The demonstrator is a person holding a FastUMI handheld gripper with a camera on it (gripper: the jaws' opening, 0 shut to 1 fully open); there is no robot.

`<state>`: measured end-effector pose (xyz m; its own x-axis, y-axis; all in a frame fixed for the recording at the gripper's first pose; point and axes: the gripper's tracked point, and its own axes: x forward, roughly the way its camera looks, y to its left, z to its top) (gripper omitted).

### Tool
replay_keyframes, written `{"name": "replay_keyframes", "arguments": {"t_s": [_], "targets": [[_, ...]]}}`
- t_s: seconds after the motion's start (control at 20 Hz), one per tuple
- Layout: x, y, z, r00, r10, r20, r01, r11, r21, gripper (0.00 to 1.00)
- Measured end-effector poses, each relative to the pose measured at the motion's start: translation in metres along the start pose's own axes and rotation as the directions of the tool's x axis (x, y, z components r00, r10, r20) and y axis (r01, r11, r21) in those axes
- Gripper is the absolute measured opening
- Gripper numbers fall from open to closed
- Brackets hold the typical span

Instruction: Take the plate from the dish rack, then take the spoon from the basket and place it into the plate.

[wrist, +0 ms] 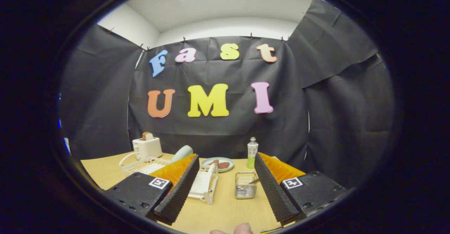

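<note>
My gripper (225, 188) fingers are spread wide, holding nothing; the basket (245, 185) with the spoon (254, 181) sits between them, dish rack (205, 183) just beside.

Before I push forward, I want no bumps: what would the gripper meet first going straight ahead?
Probably the wire basket, standing on the table just ahead between the open gripper fingers; depth is uncertain.

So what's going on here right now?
A person is holding a hand-held gripper above a wooden table, its fingers spread wide and gripping nothing. Ahead on the left is a white dish rack with a pale green plate standing in it. Between the fingers sits a small wire basket with a spoon inside. Nothing has been picked up yet.
</note>
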<state>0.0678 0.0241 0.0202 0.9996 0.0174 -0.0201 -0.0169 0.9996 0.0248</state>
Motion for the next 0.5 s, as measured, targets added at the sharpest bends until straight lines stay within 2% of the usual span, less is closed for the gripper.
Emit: {"name": "replay_keyframes", "arguments": {"t_s": [0.3, 0.5], "targets": [[0.039, 0.071, 0.016, 0.993, 0.077, -0.090, -0.075, 0.997, 0.020, 1.00], [0.081, 0.115, 0.009, 0.969, 0.123, -0.214, -0.122, 0.992, 0.015, 1.00]]}}
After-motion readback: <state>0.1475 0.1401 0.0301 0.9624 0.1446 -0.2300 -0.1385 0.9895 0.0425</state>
